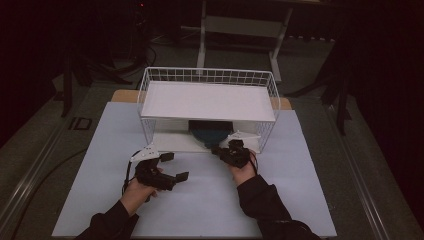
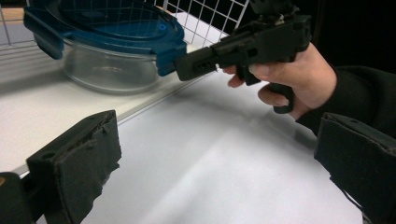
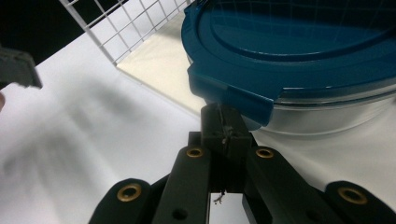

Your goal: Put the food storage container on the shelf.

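In the high view, a white wire rack [image 1: 208,100] stands at the centre of the frame on a pale table [image 1: 200,200]. A container with a blue lid [image 1: 209,134] sits on the rack's lower shelf, under the top board. The left gripper [image 1: 174,166] lies at lower left of centre, its jaws spread wide with nothing between them. The right gripper [image 1: 220,150] is just right of centre, its tip at the container's front edge.

In the left gripper view, the container [image 2: 112,70] fills the upper left, a glass bowl under the blue lid. The right gripper [image 2: 187,67], held by a hand [image 2: 299,79], touches the lid's latch.

In the right gripper view, the container [image 3: 299,60] occupies the upper right. The jaws are pressed together at the bottom centre, just under a lid latch [image 3: 229,95]; whether they pinch it I cannot tell.
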`<act>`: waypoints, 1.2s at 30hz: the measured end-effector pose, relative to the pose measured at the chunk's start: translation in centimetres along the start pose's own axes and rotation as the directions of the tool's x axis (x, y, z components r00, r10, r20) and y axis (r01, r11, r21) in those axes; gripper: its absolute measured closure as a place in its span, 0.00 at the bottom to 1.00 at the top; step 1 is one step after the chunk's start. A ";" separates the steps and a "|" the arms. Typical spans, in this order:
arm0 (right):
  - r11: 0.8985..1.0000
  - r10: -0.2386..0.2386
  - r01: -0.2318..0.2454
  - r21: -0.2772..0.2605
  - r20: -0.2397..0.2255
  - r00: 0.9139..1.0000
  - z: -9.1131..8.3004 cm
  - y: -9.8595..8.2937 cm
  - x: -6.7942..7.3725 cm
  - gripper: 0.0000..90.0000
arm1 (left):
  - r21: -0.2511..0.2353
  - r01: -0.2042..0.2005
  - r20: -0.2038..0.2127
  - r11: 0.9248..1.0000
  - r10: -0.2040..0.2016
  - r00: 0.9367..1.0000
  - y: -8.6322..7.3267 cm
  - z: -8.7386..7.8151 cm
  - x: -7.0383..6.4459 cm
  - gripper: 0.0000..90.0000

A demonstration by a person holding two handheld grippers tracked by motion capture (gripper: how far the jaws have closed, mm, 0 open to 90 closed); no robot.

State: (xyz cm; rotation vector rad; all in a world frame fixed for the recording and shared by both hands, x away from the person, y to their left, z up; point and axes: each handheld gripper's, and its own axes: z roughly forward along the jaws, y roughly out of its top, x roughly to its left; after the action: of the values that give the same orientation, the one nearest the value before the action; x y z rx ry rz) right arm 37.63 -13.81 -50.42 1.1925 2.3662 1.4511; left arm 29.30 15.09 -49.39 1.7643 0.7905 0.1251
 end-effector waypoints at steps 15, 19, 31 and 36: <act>0.998 -0.040 0.040 -0.044 0.004 0.999 -0.7 -0.3 1.4 0.75 | 0.006 -0.018 0.016 1.000 0.018 1.000 0.5 -0.4 -0.6 0.01; 0.997 -0.060 0.059 -0.054 -0.018 0.998 -1.3 -0.6 1.8 0.52 | 0.008 -0.041 0.022 0.999 0.041 0.999 0.7 -0.6 -1.2 0.01; 0.992 -0.061 0.055 -0.113 -0.048 0.997 -4.2 -1.4 2.5 0.16 | 0.006 -0.053 0.025 0.999 0.053 0.998 1.5 -1.6 -2.1 0.01; 0.990 -0.027 0.023 -0.141 -0.029 0.999 -6.0 -1.7 2.4 0.16 | -0.003 -0.057 0.034 0.998 0.057 0.998 1.8 -1.9 -2.5 0.01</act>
State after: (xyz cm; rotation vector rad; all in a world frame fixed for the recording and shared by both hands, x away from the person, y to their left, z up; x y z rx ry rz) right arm 32.23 -16.83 -47.96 1.1102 2.2465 1.6084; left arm 27.30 15.01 -46.34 1.7836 0.7154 0.1329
